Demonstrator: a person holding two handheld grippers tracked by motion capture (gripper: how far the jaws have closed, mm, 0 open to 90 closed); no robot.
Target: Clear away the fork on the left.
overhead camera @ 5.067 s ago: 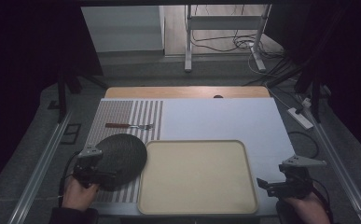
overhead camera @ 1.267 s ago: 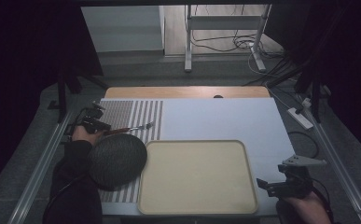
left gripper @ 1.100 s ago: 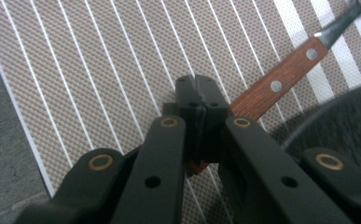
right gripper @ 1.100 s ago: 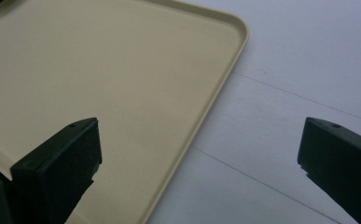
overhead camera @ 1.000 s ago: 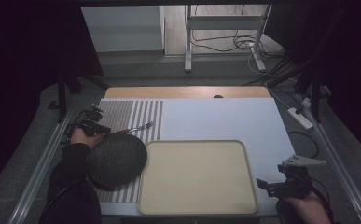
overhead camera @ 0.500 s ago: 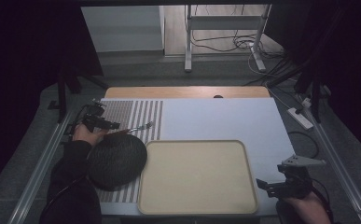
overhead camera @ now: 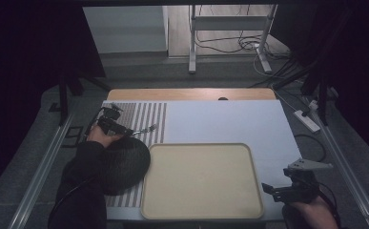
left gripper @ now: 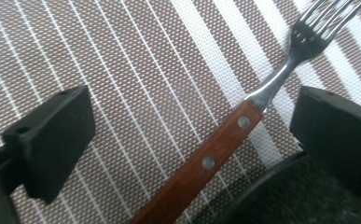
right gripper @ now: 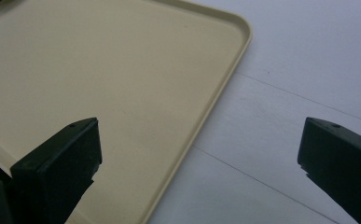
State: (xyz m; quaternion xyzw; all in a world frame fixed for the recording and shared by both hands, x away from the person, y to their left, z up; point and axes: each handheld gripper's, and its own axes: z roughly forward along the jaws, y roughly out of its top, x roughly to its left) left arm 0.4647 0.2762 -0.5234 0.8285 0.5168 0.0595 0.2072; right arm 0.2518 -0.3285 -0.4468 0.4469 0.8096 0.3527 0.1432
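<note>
1. The left gripper (overhead camera: 125,130) is over the far left part of the surface (overhead camera: 220,119), above the brown and white striped placemat (overhead camera: 141,112). Its jaws stand wide apart and grip nothing.
2. In the left gripper view, a fork (left gripper: 225,140) lies flat on the placemat (left gripper: 122,93) between the two jaws. It touches neither one.
3. The fork has a brown wooden handle with two metal rivets and a steel neck. Its tines point away from the gripper, toward the upper right of that view.
4. In the high view, the fork (overhead camera: 144,129) lies on the placemat just beyond a dark round plate (overhead camera: 125,164).
5. The dark plate rests on the near part of the placemat, and the person's left sleeve (overhead camera: 84,186) crosses over its left side. Its dark rim (left gripper: 281,196) shows just beside the fork's handle in the left gripper view.
6. A large beige tray (overhead camera: 201,181) sits on the near middle of the surface, right beside the plate.
7. The right gripper (overhead camera: 272,191) is held at the near right corner of the surface, just beside the tray's right edge.
8. Its jaws are spread wide with nothing between them. In the right gripper view they frame the tray's rounded corner (right gripper: 234,42) and the bare white surface (right gripper: 308,70).
</note>
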